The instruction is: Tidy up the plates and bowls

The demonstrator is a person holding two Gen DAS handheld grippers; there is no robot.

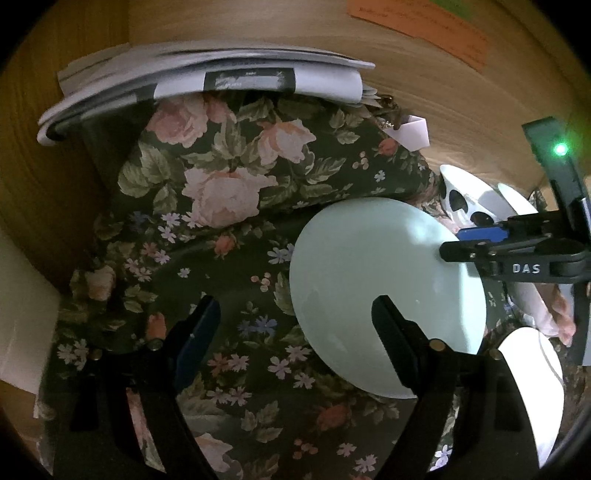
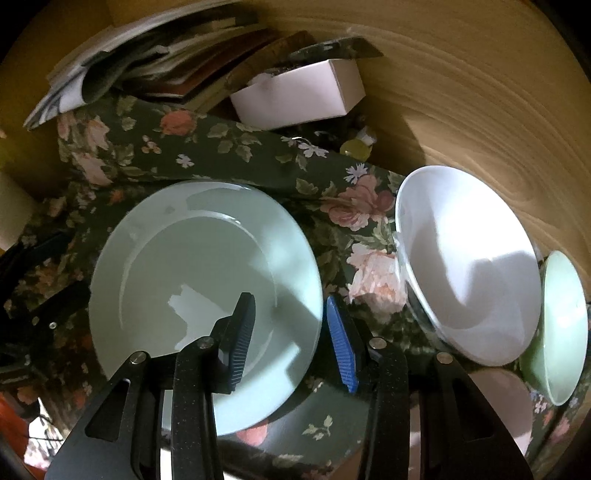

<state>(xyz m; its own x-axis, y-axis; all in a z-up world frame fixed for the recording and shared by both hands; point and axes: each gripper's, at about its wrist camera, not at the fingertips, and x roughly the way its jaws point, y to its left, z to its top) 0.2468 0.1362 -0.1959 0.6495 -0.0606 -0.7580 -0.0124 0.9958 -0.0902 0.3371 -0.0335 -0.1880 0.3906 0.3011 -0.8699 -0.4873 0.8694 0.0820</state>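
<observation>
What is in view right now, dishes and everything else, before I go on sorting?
plate: one, pale green, on the cloth, centre
white bowl: one, white, right of the plate
small bowl: one, pale green, right of the white bowl
white dish: one, white, partly hidden, in front of the white bowl
floral cloth: one, dark green with pink roses, under the dishes
box: one, white, behind the cloth
papers: a stack, count unclear, white and grey, back left
note: one, orange, far back
wooden surface: tan, around the cloth
left gripper: black, open, over the cloth
right gripper: black, blue pad, open, astride the plate's rim
</observation>
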